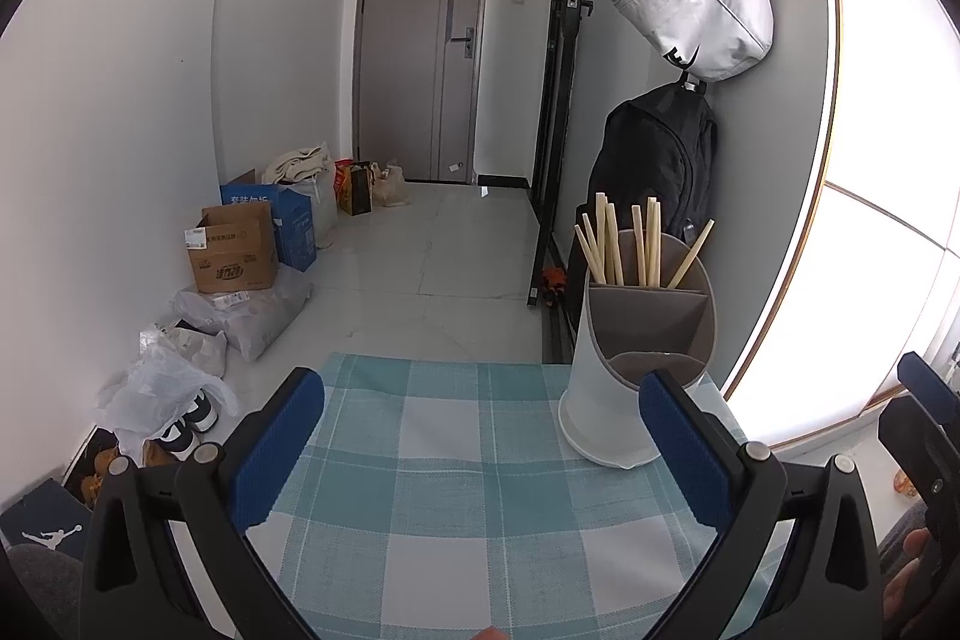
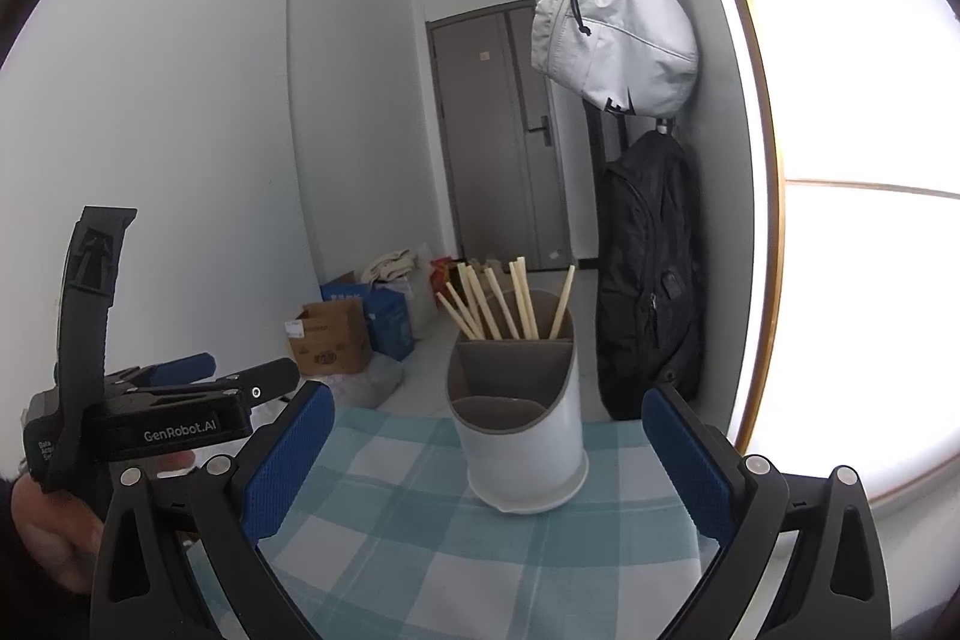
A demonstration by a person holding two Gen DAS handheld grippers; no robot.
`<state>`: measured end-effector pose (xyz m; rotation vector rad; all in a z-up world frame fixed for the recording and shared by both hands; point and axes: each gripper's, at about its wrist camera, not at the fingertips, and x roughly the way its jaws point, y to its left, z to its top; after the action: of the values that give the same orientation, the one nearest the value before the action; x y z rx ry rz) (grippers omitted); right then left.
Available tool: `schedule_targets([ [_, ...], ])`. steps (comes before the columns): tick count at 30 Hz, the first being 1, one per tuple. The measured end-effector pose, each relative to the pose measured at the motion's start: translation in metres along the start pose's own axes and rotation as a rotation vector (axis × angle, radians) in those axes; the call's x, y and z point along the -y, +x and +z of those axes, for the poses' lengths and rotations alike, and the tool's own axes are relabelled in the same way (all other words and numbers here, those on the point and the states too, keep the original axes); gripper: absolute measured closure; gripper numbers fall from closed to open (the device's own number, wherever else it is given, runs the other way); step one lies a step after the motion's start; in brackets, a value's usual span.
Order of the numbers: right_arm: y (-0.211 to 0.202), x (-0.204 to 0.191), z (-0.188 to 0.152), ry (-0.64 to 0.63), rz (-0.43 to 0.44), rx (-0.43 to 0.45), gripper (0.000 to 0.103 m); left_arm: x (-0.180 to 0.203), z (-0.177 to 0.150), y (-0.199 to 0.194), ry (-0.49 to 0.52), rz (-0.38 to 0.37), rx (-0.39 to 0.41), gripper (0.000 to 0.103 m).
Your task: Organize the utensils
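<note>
A white utensil holder (image 1: 606, 400) with grey inner compartments stands on the teal checked tablecloth (image 1: 456, 460), at its far right. It also shows in the right wrist view (image 2: 528, 454). Several wooden chopsticks (image 1: 624, 244) stand upright in its rear compartment; they also show in the right wrist view (image 2: 504, 304). The front compartments look empty. My left gripper (image 1: 480, 442) is open and empty above the cloth, left of the holder. My right gripper (image 2: 486, 454) is open and empty, facing the holder. The left gripper also shows at the left of the right wrist view (image 2: 204, 376).
A black backpack (image 2: 654, 274) and a white bag (image 2: 618, 28) hang on the wall behind the holder. Cardboard boxes (image 1: 234, 250), plastic bags (image 1: 162, 394) and shoes lie on the floor left of the table. A grey door (image 1: 420, 46) is at the far end.
</note>
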<state>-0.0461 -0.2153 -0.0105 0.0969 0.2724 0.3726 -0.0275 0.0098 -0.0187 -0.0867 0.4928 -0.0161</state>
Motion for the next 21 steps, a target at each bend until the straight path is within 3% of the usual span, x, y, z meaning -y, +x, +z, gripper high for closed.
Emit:
schedule_targets([
  [21,0.001,-0.0035,0.0002,-0.025,-0.005,-0.007,0.0,-0.0038,0.0007,-0.0016,-0.025,-0.013,-0.016,0.001],
])
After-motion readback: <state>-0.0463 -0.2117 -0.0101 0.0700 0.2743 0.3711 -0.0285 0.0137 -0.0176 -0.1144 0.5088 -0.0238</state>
